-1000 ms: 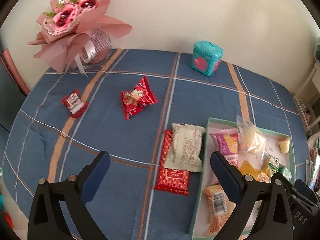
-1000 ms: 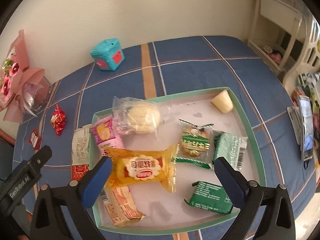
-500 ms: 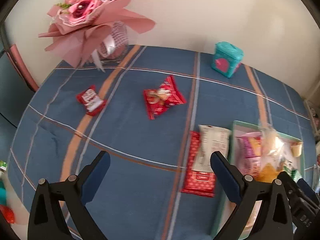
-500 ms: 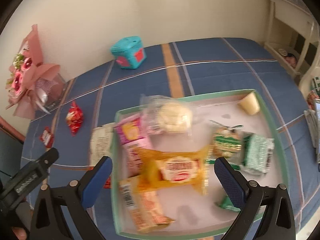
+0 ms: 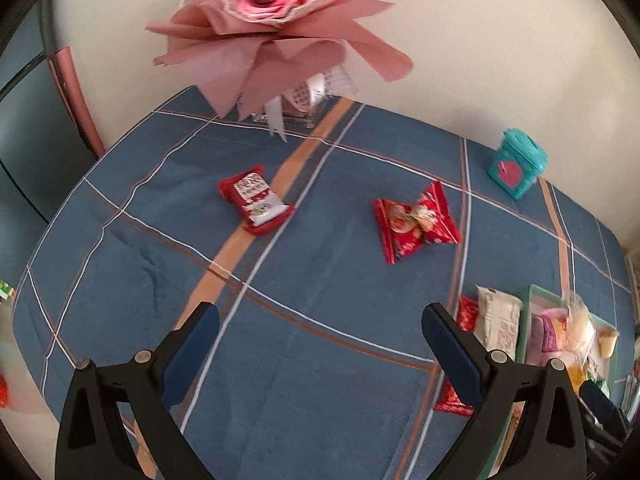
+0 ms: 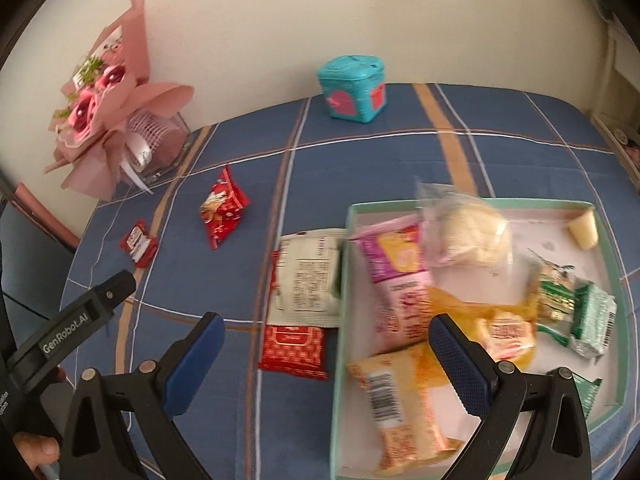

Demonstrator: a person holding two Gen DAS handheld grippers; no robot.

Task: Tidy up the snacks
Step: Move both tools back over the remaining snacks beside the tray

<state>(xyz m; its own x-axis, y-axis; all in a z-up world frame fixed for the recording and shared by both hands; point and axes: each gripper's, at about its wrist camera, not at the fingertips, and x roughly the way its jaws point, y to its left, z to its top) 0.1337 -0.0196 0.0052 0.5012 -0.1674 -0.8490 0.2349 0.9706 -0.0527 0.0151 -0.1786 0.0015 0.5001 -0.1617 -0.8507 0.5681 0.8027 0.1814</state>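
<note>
A green-rimmed tray [image 6: 345,264] holds several snack packs. A white packet [image 6: 308,280] lies on a red packet [image 6: 294,346] just left of the tray. A red twisted snack bag [image 5: 416,222] [image 6: 222,208] and a small red packet [image 5: 254,198] [image 6: 138,242] lie loose on the blue plaid cloth. My left gripper [image 5: 320,336] is open and empty, above the cloth short of both loose red snacks. My right gripper [image 6: 326,344] is open and empty, over the tray's left edge and the stacked packets.
A pink flower bouquet in a glass vase [image 5: 280,40] [image 6: 116,112] stands at the back left against the wall. A teal box [image 5: 516,164] [image 6: 352,88] sits at the back. The left gripper's body [image 6: 72,320] shows low left in the right wrist view.
Both grippers have swung left. The left one now faces the two loose red snacks and the bouquet; the right one has moved from over the tray's middle to its left edge.
</note>
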